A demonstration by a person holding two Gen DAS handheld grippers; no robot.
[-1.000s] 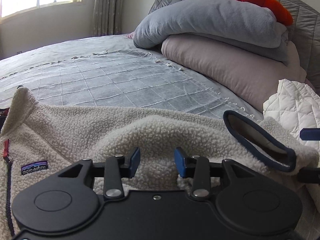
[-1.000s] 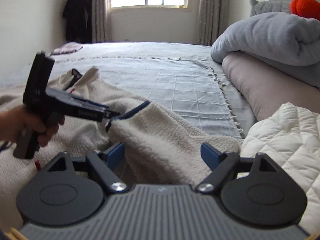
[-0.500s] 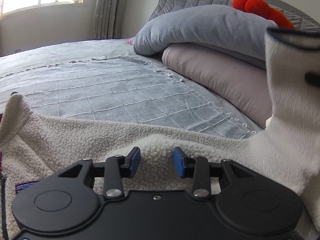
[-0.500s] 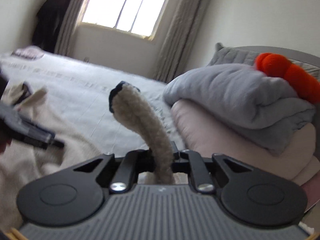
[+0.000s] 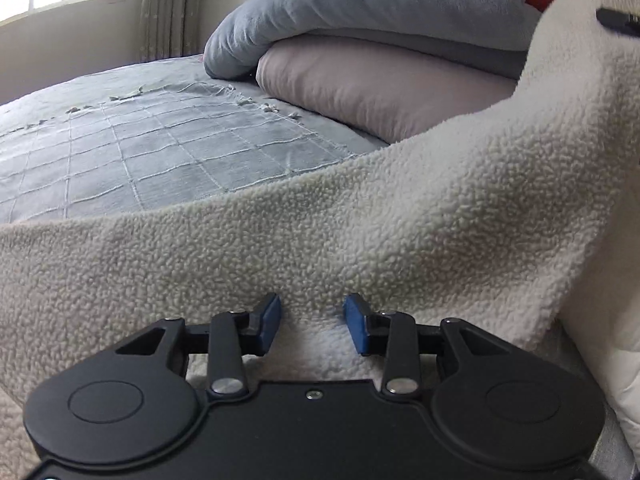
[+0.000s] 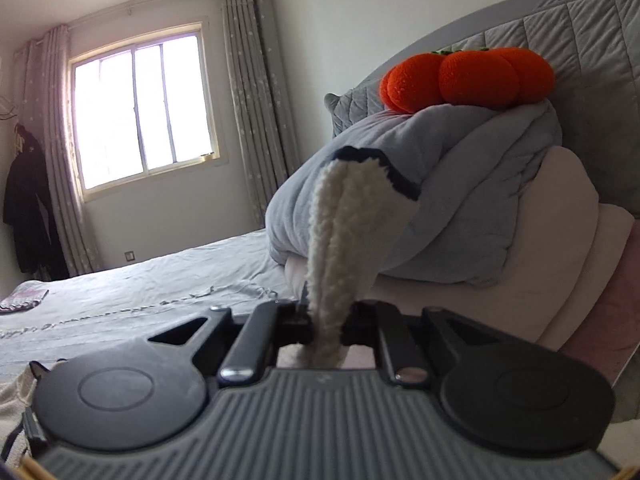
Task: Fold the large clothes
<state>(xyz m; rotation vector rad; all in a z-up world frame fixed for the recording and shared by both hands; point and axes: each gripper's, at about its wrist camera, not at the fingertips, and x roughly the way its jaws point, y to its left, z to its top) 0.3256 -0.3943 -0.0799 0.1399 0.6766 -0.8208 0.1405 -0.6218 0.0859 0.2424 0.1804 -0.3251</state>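
Observation:
A cream fleece jacket [image 5: 360, 220] with navy trim lies on the bed. In the left wrist view its sleeve rises up to the upper right. My left gripper [image 5: 312, 322] is open, its blue pads close over the fleece body, holding nothing. My right gripper [image 6: 326, 326] is shut on the sleeve [image 6: 340, 232] and holds it raised, the navy cuff [image 6: 360, 154] standing above the jaws. The tip of the right gripper shows at the top right of the left wrist view [image 5: 618, 20].
A grey checked bedspread [image 5: 160, 152] covers the bed. A folded grey duvet [image 6: 460, 184] on pink pillows [image 5: 360, 84] stands at the headboard, with an orange plush [image 6: 468, 76] on top. A white quilted item [image 5: 600, 340] lies at right. Window and dark coat [image 6: 28, 208] at left.
My right gripper closed on the sleeve near its cuff and lifted it high, tilting upward. The left gripper moved forward and lower onto the fleece, staying open.

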